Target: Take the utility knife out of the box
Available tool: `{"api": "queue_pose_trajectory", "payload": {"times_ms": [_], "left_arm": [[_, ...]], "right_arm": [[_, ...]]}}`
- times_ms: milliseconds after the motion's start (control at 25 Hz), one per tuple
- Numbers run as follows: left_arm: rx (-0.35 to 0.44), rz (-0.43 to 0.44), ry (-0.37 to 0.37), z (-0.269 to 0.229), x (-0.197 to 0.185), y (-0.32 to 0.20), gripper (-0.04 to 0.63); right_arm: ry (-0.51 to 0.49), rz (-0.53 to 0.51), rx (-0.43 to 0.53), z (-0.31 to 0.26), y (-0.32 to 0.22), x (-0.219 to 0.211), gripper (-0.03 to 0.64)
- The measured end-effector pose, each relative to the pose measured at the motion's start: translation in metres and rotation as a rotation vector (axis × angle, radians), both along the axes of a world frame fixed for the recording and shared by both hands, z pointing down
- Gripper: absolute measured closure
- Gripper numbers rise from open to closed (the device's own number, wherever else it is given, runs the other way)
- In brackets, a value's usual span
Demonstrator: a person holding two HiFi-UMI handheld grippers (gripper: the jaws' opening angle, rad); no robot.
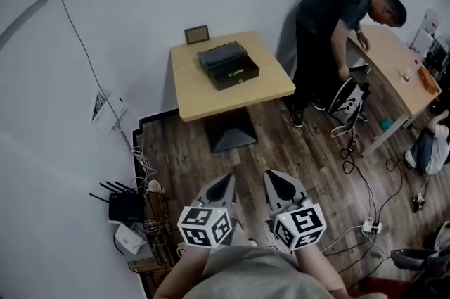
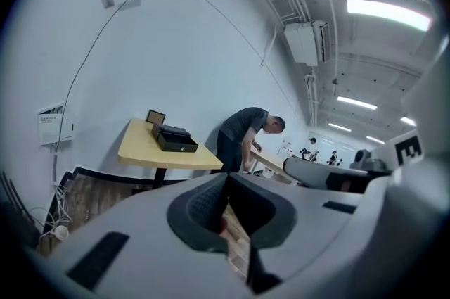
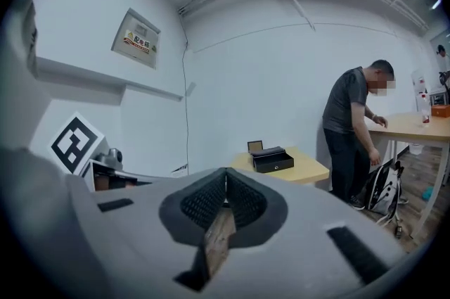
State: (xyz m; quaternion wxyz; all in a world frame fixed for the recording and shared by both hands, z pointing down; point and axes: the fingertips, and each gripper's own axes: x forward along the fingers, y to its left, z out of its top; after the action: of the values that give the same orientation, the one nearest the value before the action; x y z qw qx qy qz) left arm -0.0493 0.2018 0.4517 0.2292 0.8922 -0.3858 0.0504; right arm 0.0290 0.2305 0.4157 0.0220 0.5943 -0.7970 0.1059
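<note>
A black box stands with its lid raised on a small wooden table against the wall, well ahead of me. A thin yellowish strip shows inside it; I cannot tell whether that is the utility knife. The same box appears small and far off in the left gripper view and in the right gripper view. My left gripper and right gripper hang side by side over the wooden floor, far from the table. Both point toward the table, shut and empty, with the tips meeting in the left gripper view and the right gripper view.
A small picture frame leans on the wall behind the box. A person in dark clothes bends over a second table at the right, with a backpack at their feet. Cables and a power strip lie on the floor. A router sits lower left.
</note>
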Motion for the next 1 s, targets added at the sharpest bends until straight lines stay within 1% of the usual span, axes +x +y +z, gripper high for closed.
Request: {"api": "queue_pose_trajectory", "payload": {"times_ms": [240, 560, 760, 1000], "left_arm": [[0.002, -0.008, 0.004, -0.001, -0.007, -0.012, 0.591], [-0.001, -0.031, 0.01, -0.001, -0.01, -0.051, 0.591], [-0.008, -0.044, 0.015, 0.003, -0.011, -0.087, 0.592], [-0.005, -0.06, 0.014, 0.002, -0.02, -0.143, 0.591]], "right_arm": [[0.002, -0.04, -0.004, 0.0, -0.02, -0.015, 0.615], [-0.001, -0.08, 0.003, -0.005, -0.063, -0.021, 0.616], [-0.012, -0.114, -0.003, -0.003, -0.103, -0.027, 0.615], [-0.014, -0.154, -0.007, -0.004, -0.16, -0.039, 0.616]]}}
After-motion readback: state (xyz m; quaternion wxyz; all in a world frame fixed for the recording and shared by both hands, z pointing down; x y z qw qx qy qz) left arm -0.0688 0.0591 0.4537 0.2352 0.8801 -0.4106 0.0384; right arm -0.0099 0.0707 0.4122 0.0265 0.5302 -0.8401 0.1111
